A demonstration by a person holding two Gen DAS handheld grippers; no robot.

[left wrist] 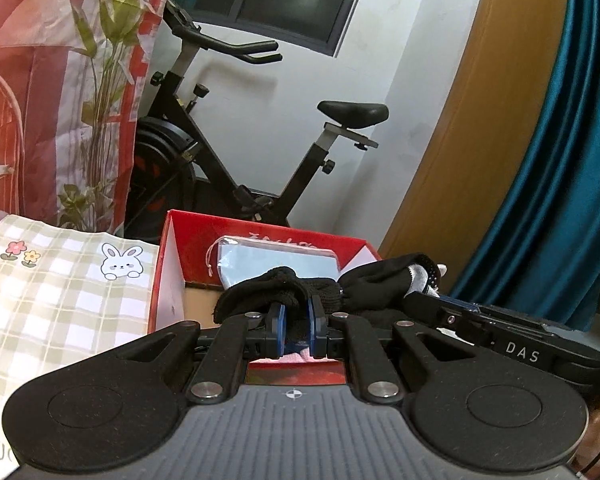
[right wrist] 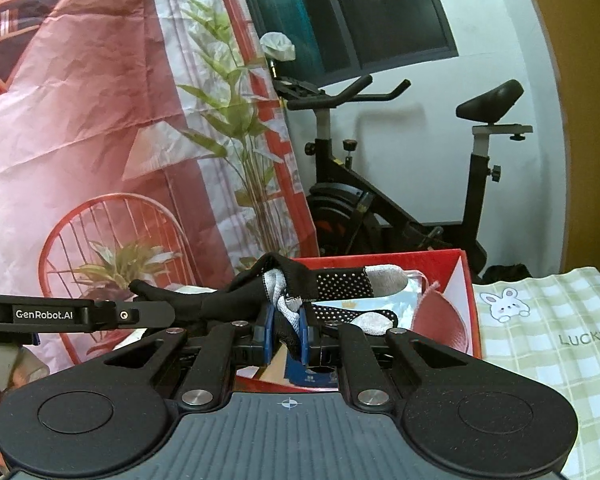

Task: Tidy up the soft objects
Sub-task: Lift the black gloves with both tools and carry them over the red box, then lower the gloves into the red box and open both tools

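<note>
Dotted glove (right wrist: 342, 282) fingertips in right view only.

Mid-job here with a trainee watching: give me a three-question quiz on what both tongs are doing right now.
1. True or false: both the left tongs and the right tongs are shut on the black knit glove with dotted palm and grey fingertips.
2. Which container lies beyond the glove? A) red cardboard box B) wicker basket C) metal tray
3. Fill in: the checked cloth beside the box carries a printed white ____.

Key: 1 true; 2 A; 3 rabbit.
</note>
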